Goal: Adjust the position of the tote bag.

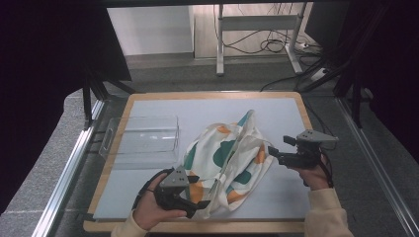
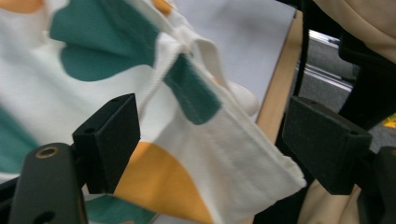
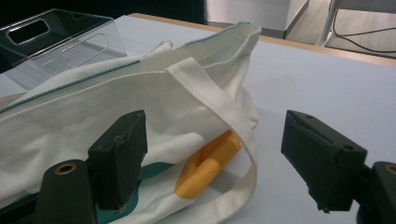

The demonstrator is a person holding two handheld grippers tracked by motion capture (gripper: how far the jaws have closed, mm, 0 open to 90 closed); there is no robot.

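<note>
A white cloth tote bag (image 1: 225, 155) with green and orange patches lies crumpled on the mat in the middle of the table. My left gripper (image 1: 195, 200) is at the bag's near corner. In the left gripper view that corner of the bag (image 2: 224, 154) lies between the wide-apart jaws of the left gripper (image 2: 217, 149), which is open. My right gripper (image 1: 277, 145) hovers just right of the bag, pointing at it. In the right gripper view the right gripper (image 3: 219, 158) is open, with the bag's strap (image 3: 210, 93) looping in front of the bag (image 3: 93, 121) between its jaws.
A clear plastic bin (image 1: 143, 140) stands left of the bag, also seen as the clear bin (image 3: 56, 42) beyond it. The grey mat (image 1: 276, 111) sits on a wood-edged table. Bare mat lies behind and right of the bag. Desk legs and cables are on the floor beyond.
</note>
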